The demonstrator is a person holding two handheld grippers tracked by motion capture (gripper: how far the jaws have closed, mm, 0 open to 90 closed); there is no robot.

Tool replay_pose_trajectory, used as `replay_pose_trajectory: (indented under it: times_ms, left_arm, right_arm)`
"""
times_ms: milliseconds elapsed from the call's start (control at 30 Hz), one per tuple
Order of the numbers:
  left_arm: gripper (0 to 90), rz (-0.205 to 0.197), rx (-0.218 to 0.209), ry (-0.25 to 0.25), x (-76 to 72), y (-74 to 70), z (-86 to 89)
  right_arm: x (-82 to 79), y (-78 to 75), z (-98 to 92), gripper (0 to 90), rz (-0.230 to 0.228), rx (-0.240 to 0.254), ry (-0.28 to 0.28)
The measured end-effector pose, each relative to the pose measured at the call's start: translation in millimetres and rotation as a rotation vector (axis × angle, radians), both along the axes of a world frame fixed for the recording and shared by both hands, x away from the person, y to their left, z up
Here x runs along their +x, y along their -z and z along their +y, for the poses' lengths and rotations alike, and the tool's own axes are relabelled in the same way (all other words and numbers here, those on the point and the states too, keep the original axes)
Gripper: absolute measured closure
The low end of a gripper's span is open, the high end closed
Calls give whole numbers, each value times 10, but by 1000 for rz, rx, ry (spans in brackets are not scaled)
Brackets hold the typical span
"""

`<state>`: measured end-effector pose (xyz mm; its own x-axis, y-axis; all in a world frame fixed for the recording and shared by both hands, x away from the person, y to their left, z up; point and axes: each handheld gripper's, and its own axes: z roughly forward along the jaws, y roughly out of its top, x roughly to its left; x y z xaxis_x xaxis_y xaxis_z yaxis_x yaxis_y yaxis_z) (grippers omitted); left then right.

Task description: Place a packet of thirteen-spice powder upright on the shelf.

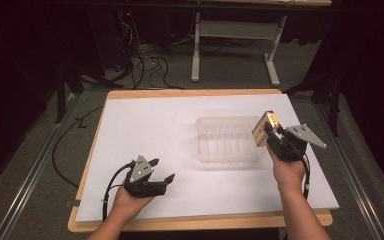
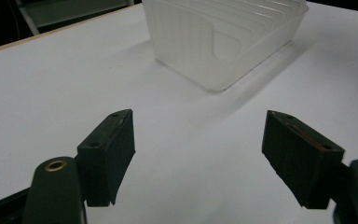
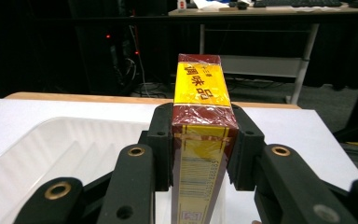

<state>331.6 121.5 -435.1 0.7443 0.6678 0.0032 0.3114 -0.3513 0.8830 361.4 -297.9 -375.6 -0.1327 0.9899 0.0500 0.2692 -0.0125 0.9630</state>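
A clear plastic bin (image 1: 228,139) with ribbed dividers is seen on the white sheet (image 1: 155,130) that covers the table; it serves as the landmark here. At the bin's right end, the right gripper (image 1: 270,131) is held raised by the right hand (image 1: 288,172), and a small red and yellow box (image 1: 263,128) is clamped between its jaws. In the right gripper view the box (image 3: 200,135) is pressed on both sides by the black pads; yellow panels with printed characters and a barcode can be made out, though the box's lower end is cut off by the frame. The bin's rim (image 3: 51,135) lies to the left of the box in that view, and whether the box is directly over the bin cannot be told.

Well to the left of the bin and nearer the person, the left gripper (image 1: 162,170) is held low over the sheet in the left hand (image 1: 127,202), its jaws spread wide with nothing between them. In the left gripper view the bin (image 2: 223,37) is cropped at the top edge.
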Motion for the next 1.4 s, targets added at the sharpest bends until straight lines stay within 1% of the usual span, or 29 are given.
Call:
replay_pose_trajectory:
  times_ms: [133, 400, 533, 600, 767, 833, 1167, 1233, 1400]
  left_arm:
    - [263, 0, 0, 1, 1, 1, 0]
    - [263, 3, -2, 3, -2, 8, -3]
    - [263, 6, -2, 5, -3, 13, -7]
    - [263, 7, -1, 6, -1, 15, -5]
    - [263, 10, 2, 9, 0, 19, 0]
    - [263, 11, 3, 11, 0, 21, -1]
    - [263, 13, 13, 19, -3, 32, -15]
    - [263, 13, 16, 18, -5, 32, -14]
    - [262, 12, 14, 14, -4, 34, -5]
  right_arm:
    - [58, 14, 3, 682, 2, -12, 15]
    - [163, 59, 74, 682, 23, -42, 54]
    - [208, 96, 89, 681, 36, -42, 64]
    - [226, 123, 96, 681, 42, -46, 61]
    - [259, 209, 101, 680, 66, -51, 72]
    - [266, 239, 98, 680, 68, -46, 72]
    - [311, 360, 111, 677, 88, -70, 78]
    - [325, 383, 108, 677, 97, -70, 77]
    - [337, 425, 104, 676, 100, -75, 74]
